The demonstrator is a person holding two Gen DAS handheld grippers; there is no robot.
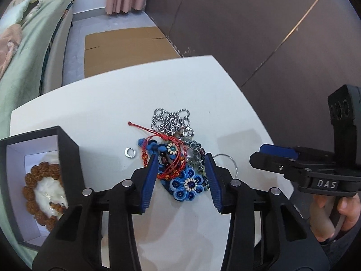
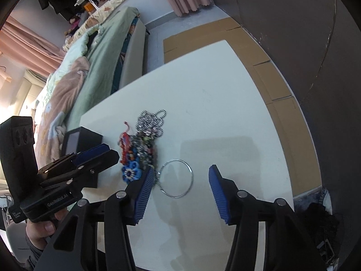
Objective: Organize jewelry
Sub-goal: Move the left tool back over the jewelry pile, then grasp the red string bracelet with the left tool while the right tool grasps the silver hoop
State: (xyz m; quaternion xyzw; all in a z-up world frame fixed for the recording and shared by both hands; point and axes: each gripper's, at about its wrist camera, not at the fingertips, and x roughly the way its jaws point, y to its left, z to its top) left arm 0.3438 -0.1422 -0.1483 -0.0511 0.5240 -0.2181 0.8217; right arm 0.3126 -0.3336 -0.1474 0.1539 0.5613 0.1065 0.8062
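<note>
Hovering over the jewelry pile on the white table, the left gripper has its jaws spread, with the blue flower piece lying between its fingers. The right gripper, also spread, frames the silver ring bangle just right of the pile. Left of the pile sits the black box, nearer the left hand.

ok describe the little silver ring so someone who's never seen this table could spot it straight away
On the white table, find the black open box at the left and the tangled jewelry pile in the middle. The small silver ring lies alone on bare tabletop between them. Unlike the large thin wire hoop on the pile's other side, it is tiny and thick-banded.
</note>
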